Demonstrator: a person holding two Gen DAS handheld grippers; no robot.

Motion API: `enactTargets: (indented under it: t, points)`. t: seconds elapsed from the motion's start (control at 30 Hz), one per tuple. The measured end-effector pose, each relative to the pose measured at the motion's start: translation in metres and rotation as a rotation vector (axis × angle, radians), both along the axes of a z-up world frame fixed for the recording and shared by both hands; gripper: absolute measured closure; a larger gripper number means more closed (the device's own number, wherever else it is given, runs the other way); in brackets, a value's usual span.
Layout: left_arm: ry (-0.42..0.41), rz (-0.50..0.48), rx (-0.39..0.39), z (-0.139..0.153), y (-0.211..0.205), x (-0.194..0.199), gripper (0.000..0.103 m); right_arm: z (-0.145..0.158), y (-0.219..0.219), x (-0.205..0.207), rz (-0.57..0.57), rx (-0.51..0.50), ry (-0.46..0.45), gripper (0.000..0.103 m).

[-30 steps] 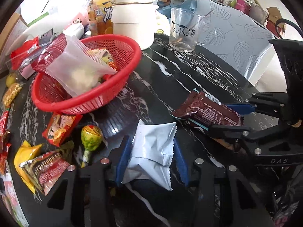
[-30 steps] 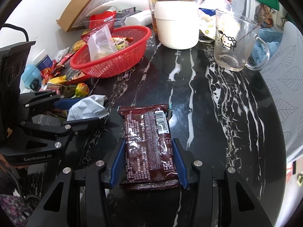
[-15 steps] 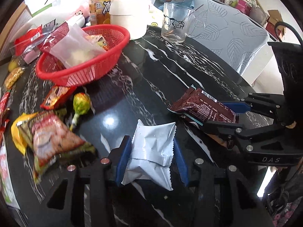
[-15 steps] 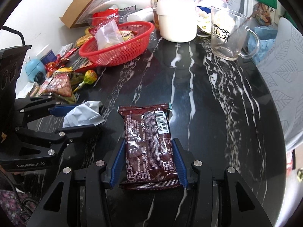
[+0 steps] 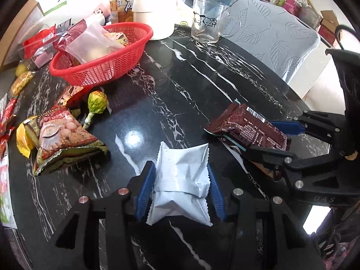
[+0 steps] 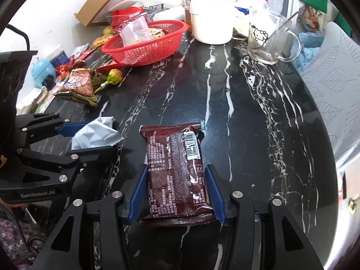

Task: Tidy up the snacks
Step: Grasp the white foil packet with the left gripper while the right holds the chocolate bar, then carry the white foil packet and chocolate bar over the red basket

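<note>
Above the black table, we clench a white packet and brown packet; thin wrappers may slip before reaching the red basket.

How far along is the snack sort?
Done: the red basket already holds a few packets, a clear bag on top. In hand: the left tool grips a silver packet, the right tool a brown packet; neither is at the basket yet. Left: the lollipop, nut bag and other wrappers loose beside the basket.
</note>
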State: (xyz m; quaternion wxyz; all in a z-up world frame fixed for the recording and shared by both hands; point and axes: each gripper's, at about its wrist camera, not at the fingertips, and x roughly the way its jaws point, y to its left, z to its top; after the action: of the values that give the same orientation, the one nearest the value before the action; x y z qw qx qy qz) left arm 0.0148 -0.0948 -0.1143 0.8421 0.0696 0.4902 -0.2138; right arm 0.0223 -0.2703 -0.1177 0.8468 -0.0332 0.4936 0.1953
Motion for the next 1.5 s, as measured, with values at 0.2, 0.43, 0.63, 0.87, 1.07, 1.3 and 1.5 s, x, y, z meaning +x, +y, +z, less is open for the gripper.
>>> enactTargets:
  t: [0.2, 0.43, 0.63, 0.87, 1.07, 1.3, 1.5]
  points:
    - [-0.044, 0.005, 0.044, -0.002, -0.008, -0.002, 0.043, -0.004, 0.010, -0.002, 0.000, -0.092, -0.048, 0.039]
    - [-0.068, 0.045, 0.020, 0.001, 0.003, -0.004, 0.064, -0.004, 0.011, -0.003, -0.005, -0.091, -0.073, 0.054]
    - [-0.027, 0.099, -0.055, 0.004, 0.018, 0.000, 0.066, -0.001, 0.006, -0.004, -0.015, -0.010, -0.058, 0.059]
    - [-0.037, 0.109, -0.089, 0.017, 0.022, -0.005, 0.066, 0.005, 0.003, -0.006, -0.014, 0.053, -0.043, 0.059]
    - [-0.057, 0.116, -0.116, 0.034, 0.027, -0.007, 0.066, 0.014, 0.007, -0.009, 0.005, 0.090, -0.045, 0.059]
    - [-0.115, 0.118, -0.135, 0.054, 0.034, -0.006, 0.066, 0.031, 0.015, -0.008, 0.050, 0.116, -0.073, 0.059]
    - [-0.180, 0.126, -0.157, 0.077, 0.042, 0.000, 0.066, 0.055, 0.023, 0.001, 0.088, 0.125, -0.127, 0.059]
